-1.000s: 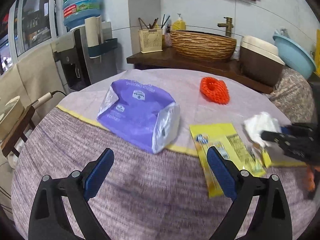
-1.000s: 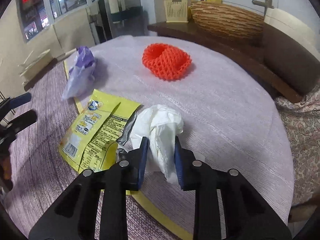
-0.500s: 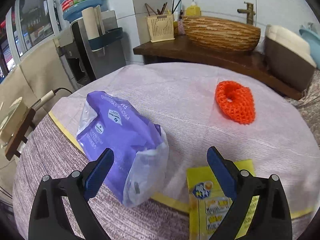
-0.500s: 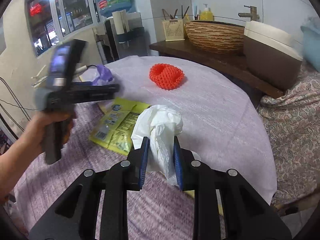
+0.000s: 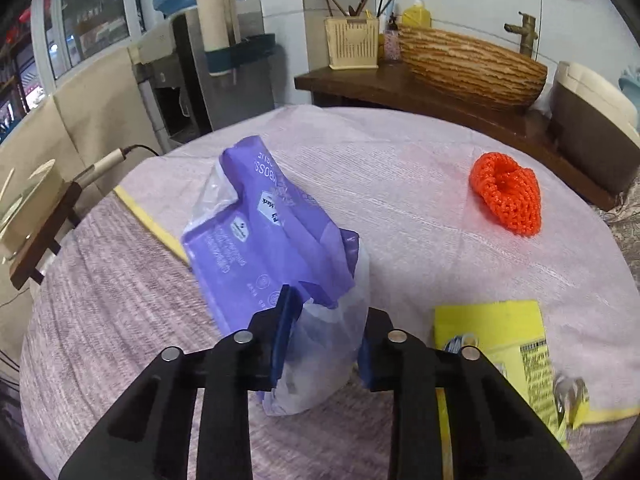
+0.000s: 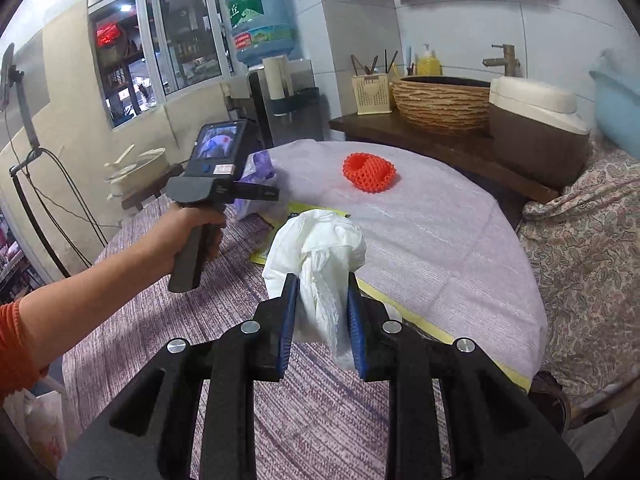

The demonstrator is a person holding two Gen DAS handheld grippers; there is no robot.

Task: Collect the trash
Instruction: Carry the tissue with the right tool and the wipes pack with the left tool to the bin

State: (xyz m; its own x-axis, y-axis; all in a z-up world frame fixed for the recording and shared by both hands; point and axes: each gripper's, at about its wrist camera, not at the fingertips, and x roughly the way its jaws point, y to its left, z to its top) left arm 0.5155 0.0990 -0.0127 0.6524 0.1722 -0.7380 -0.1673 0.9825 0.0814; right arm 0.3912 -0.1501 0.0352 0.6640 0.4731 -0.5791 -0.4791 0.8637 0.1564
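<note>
Trash pickup was underway: left gripper (image 5: 324,336) was closing on the crumpled purple plastic wrapper (image 5: 272,248); right gripper (image 6: 322,320) held the white tissue wad (image 6: 320,256) aloft. Yellow snack packet (image 5: 504,344) and orange foam net (image 5: 506,196) remained on the round table (image 5: 400,168).

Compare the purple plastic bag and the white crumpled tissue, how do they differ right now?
The purple plastic bag is printed, glossy and bulky; the white crumpled tissue is plain, matte and smaller. The bag rests on the table, with the left hand-held gripper closing its jaws around the clear end; the tissue is held off the table by the right hand-held gripper. Both are soft, crumpled trash.
</note>
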